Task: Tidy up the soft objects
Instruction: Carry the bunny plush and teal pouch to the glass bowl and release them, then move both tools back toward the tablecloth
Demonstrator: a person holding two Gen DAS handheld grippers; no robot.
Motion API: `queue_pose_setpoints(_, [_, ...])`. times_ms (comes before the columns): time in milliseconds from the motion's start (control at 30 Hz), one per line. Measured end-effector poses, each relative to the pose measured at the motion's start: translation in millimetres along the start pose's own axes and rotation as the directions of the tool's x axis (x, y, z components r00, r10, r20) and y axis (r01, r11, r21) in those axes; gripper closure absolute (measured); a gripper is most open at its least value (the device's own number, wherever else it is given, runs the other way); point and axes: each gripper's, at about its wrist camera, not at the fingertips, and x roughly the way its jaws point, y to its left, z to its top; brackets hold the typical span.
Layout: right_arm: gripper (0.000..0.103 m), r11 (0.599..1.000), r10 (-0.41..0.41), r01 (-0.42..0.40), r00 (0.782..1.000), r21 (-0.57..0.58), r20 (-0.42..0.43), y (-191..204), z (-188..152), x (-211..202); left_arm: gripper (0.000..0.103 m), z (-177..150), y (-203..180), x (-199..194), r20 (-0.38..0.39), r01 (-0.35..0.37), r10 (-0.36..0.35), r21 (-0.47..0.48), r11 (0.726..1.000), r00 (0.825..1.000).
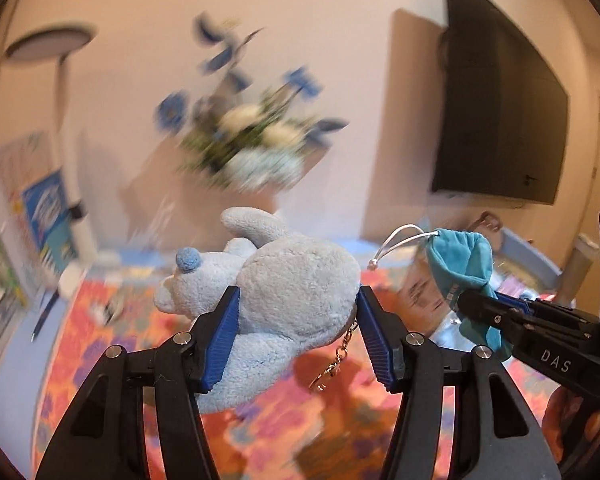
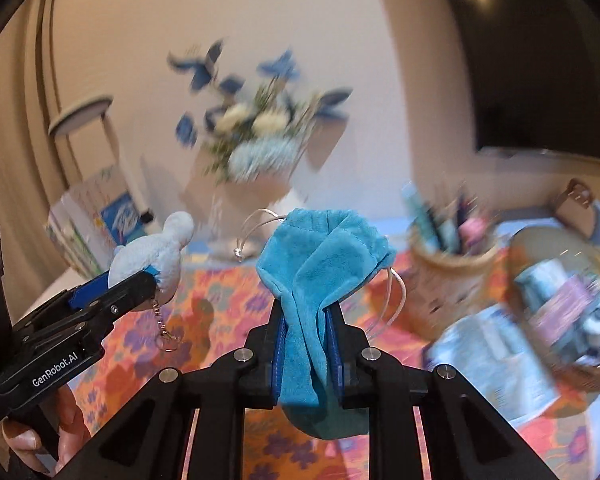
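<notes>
Soft objects: a pale grey-blue plush toy animal [image 1: 291, 300] and a turquoise velvet drawstring pouch [image 2: 320, 280], both lifted above the table [image 1: 259, 440], each in its own claw.
Table: covered with an orange, floral-patterned cloth [image 2: 227, 308]; background blurred.
Bouquet: blue and white flowers [image 1: 255, 140] stand behind the table, against the wall.
Wicker basket: woven, round [image 2: 452, 276], to the right in the right wrist view, holding blurred upright items.
Plush toy: lies sideways between the blue pads, blue nose [image 1: 187, 260] pointing left, one limb up; a gold keychain [image 1: 334, 364] dangles beneath it.
Left claw [image 1: 297, 320]: clamped on the plush toy's body, jaws held wide by its bulk.
Pouch: bunched, mouth upward, white cord [image 2: 255, 232] looping from the top.
Right claw [image 2: 308, 344]: jaws nearly together, pinching the pouch's middle; the pouch bottom hangs below them.
Spacing: the two claws are side by side, near but apart.
</notes>
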Motion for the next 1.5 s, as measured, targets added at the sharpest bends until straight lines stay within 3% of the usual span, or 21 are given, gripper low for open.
queue_pose_setpoints(133, [0.085,0.998,-0.052,0.049,0.995,0.04,0.082,-26.8,23.1,-32.6,0.048,37.5,-47.7,5.5,0.04,0.087,-0.089,0.041,0.995,0.995])
queue_pose_setpoints(233, [0.085,0.985,-0.148,0.134,0.981,0.113,0.123,-63.2,40.8,-57.5,0.048,59.8,-92.3,15.3,0.053,0.169,-0.174,0.091,0.981,0.983])
queue_pose_setpoints(400, [0.085,0.918,-0.337,0.302,0.935,0.256,0.108,-139.1,54.8,-82.1,0.048,77.2,-159.8,51.0,0.0,0.347,-0.349,0.1,0.933,0.937])
queue_pose_setpoints(500, [0.085,0.875,-0.397,0.349,0.914,0.336,0.084,-185.8,52.9,-89.7,0.048,73.3,-199.3,75.4,-0.039,0.383,-0.382,0.15,0.911,0.923])
queue_pose_setpoints(633, [0.085,0.822,-0.436,0.382,0.899,0.421,0.035,-238.9,43.9,-91.2,0.048,61.3,-237.1,109.4,-0.12,0.456,-0.441,0.172,0.873,0.89])
queue_pose_setpoints(767, [0.085,0.767,-0.461,0.416,0.887,0.489,-0.032,-279.9,29.4,-88.5,0.047,42.0,-260.2,140.1,-0.145,0.439,-0.419,0.162,0.884,0.896])
queue_pose_setpoints(833, [0.085,0.74,-0.476,0.436,0.878,0.512,-0.061,-295.2,24.8,-83.9,0.047,30.3,-270.1,157.0,-0.199,0.472,-0.442,0.137,0.871,0.874])
queue_pose_setpoints(900, [0.081,0.734,-0.455,0.422,0.887,0.532,-0.077,-307.4,19.1,-77.0,0.046,17.7,-279.1,166.8,-0.242,0.487,-0.446,0.148,0.861,0.862])
queue_pose_setpoints(967, [0.071,0.737,-0.428,0.409,0.899,0.539,-0.098,-315.9,15.5,-70.4,0.038,10.6,-283.9,169.7,-0.263,0.482,-0.433,0.162,0.861,0.862])
queue_pose_setpoints(1000, [0.059,0.74,-0.416,0.404,0.903,0.538,-0.107,-317.5,14.5,-68.6,0.034,9.5,-283.6,169.0,-0.265,0.482,-0.434,0.158,0.862,0.861])
queue_pose_setpoints(1033, [0.042,0.745,-0.403,0.4,0.908,0.534,-0.118,-318.2,13.8,-65.7,0.023,9.7,-280.9,168.3,-0.267,0.487,-0.439,0.149,0.861,0.858])
queue_pose_setpoints(1067, [0.038,0.744,-0.4,0.404,0.907,0.533,-0.129,-318.6,11.1,-65.9,0.017,10.3,-277.3,166.2,-0.262,0.488,-0.443,0.14,0.861,0.857])
queue_pose_setpoints(1200, [0.036,0.734,-0.423,0.4,0.902,0.549,-0.092,-314.4,3.4,-82.4,0.017,16.0,-257.4,151.2,-0.232,0.468,-0.433,0.126,0.875,0.871])
queue_pose_setpoints(1400, [0.036,0.746,-0.424,0.388,0.904,0.541,-0.063,-294.1,7.9,-101.4,0.017,31.4,-214.7,105.7,-0.178,0.482,-0.463,0.087,0.872,0.869])
queue_pose_setpoints(1500, [0.035,0.754,-0.416,0.368,0.909,0.544,-0.038,-279.2,12.2,-108.1,0.017,39.2,-184.4,78.6,-0.137,0.468,-0.456,0.076,0.88,0.879])
